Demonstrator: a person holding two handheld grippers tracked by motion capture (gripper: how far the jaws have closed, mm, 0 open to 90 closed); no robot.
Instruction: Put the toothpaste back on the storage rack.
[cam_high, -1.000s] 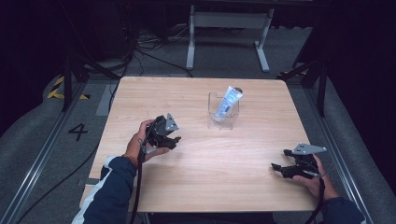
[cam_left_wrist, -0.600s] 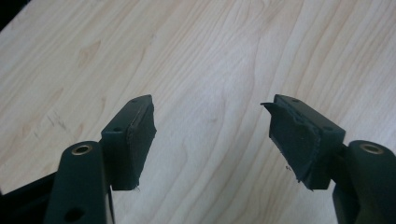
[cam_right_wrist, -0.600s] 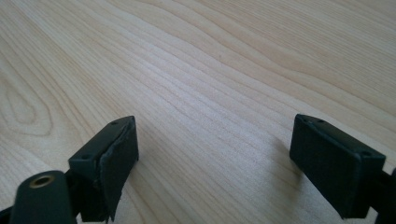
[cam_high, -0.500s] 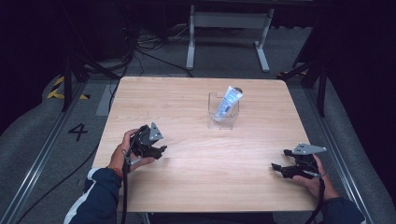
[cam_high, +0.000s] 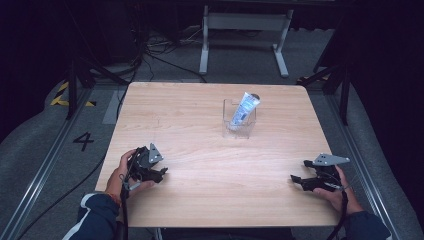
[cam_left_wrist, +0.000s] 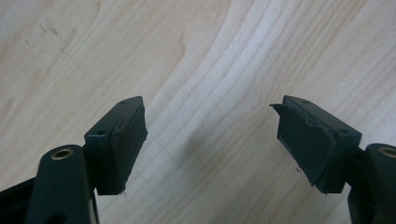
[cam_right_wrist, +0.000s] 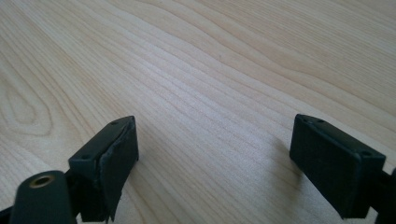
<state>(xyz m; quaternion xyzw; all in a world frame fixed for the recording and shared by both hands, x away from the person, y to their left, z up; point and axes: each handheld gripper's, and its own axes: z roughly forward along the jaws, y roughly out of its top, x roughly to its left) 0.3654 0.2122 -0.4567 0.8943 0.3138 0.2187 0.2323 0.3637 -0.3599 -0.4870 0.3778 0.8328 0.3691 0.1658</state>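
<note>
Left tongs (cam_high: 161, 174) rest near the counter's (cam_high: 210, 195) left edge, jaws just opening (nothing between them); right tongs (cam_high: 296, 181) open, empty, near right edge.

A table (cam_high: 210, 150) carries a clear box (cam_high: 237, 122) right of centre toward its far edge, with a tube (cam_high: 243, 109) standing tilted inside it. The left gripper (cam_high: 161, 173) sits near the table's near-left corner, the right gripper (cam_high: 295, 181) near its near-right corner, both well apart from the box.
</note>
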